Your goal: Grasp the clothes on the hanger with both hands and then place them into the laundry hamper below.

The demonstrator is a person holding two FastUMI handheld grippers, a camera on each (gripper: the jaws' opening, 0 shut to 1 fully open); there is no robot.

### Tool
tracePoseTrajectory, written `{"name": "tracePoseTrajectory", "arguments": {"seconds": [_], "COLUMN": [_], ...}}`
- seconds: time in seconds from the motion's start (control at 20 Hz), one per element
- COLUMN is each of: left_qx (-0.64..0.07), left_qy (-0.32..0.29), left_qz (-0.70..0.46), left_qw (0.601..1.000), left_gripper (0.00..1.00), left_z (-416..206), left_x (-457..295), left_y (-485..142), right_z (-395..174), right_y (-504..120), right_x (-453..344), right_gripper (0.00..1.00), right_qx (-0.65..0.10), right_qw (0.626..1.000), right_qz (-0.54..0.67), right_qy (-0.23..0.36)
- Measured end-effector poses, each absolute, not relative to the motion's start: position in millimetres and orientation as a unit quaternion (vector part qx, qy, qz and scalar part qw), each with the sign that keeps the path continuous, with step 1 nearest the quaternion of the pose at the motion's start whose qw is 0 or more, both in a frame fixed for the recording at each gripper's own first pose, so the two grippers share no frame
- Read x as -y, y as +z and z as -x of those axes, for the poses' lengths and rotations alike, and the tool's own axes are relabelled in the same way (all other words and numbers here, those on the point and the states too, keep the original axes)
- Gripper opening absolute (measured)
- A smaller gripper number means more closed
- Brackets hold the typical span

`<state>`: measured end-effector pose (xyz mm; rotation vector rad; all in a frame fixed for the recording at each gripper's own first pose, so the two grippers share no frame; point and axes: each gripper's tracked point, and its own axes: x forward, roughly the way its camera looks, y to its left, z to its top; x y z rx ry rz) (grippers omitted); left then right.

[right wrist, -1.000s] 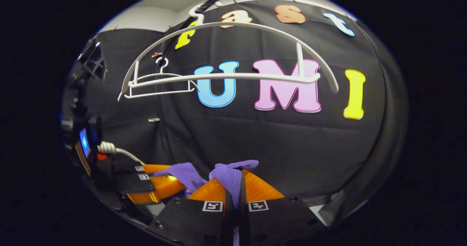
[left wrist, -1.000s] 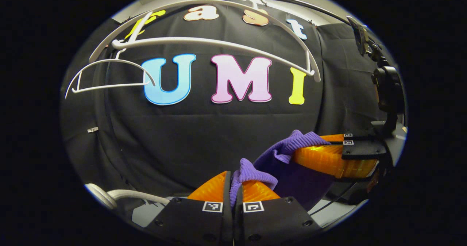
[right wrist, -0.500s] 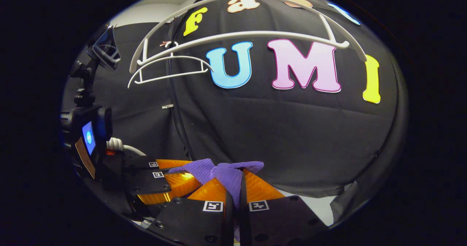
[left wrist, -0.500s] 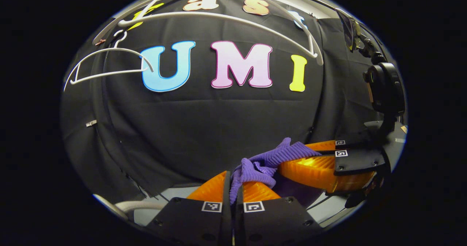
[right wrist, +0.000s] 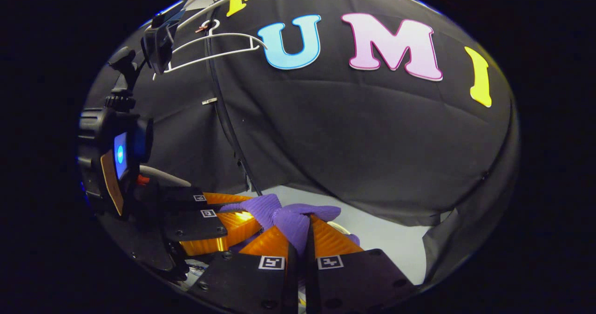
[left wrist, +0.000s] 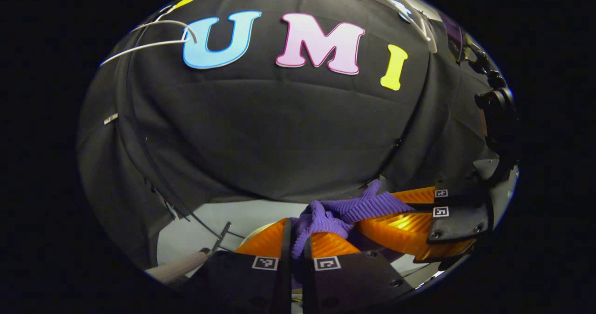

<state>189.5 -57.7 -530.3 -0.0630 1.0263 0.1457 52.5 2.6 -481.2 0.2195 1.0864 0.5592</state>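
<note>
At the upper left of the left gripper view, a thin white hanger [left wrist: 153, 41] is hanging against the black cloth wall [left wrist: 279, 132]. Lower down, a pale floor patch [left wrist: 223, 216] is showing beneath the cloth's hem. At the bottom centre, the left gripper [left wrist: 298, 232] is pinching a bunch of the purple knit garment [left wrist: 326, 216], its fingers pressed together on the fabric. From there the garment is stretching rightward to the right gripper [left wrist: 409, 207], whose fingers are lying one above the other and closing on the ribbed cloth.

Over in the right gripper view, the left gripper [right wrist: 233, 209] is coming in from the left edge, with purple fabric bulging out beside its tips. A white hanger [right wrist: 209, 48] is hanging high above it. At the bottom centre, the right gripper [right wrist: 300, 230] is squeezing a fold of the purple knit garment [right wrist: 288, 216] between its fingers, held above the pale floor [right wrist: 386, 230].
</note>
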Motion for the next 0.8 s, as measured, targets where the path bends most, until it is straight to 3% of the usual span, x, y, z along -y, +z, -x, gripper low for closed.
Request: {"name": "tracePoseTrajectory", "arguments": {"seconds": [0.3,0.35,0.5,0.6,0.65,0.7,0.75,0.8], "left_qx": [-0.510,-0.512,-0.519,-0.513,-0.508,-0.505,-0.506,-0.508], "left_qy": [0.090,0.094,0.103,0.104,0.105,0.106,0.106,0.105], "left_qz": [0.062,0.070,0.083,0.095,0.093,0.085,0.075,0.067], "left_qw": [0.853,0.851,0.845,0.847,0.850,0.853,0.852,0.852], "left_gripper": [0.14,0.19,0.10,0.24,0.35,0.46,0.64,0.66], "left_z": [-172.8,-169.2,-165.8,-168.6,-172.7,-173.8,-173.8,-170.2], "left_x": [49.0,46.5,43.1,44.1,43.5,40.8,38.6,38.6], "left_y": [-544.9,-545.6,-548.2,-543.1,-542.0,-537.7,-537.4,-536.5], "right_z": [-40.0,-38.8,-36.1,-42.6,-44.8,-45.9,-47.6,-48.0], "right_y": [-496.4,-496.8,-495.8,-494.3,-495.3,-497.2,-497.2,-494.9], "right_x": [4.0,7.3,10.0,8.3,11.3,15.4,19.1,20.1], "right_gripper": [0.11,0.11,0.17,0.30,0.54,0.59,0.64,0.63], "right_qx": [-0.535,-0.538,-0.545,-0.538,-0.536,-0.532,-0.529,-0.527], "right_qw": [0.800,0.799,0.795,0.801,0.805,0.808,0.811,0.813], "right_qz": [-0.103,-0.104,-0.106,-0.105,-0.094,-0.079,-0.069,-0.068], "right_qy": [0.251,0.248,0.244,0.241,0.237,0.238,0.238,0.238]}}
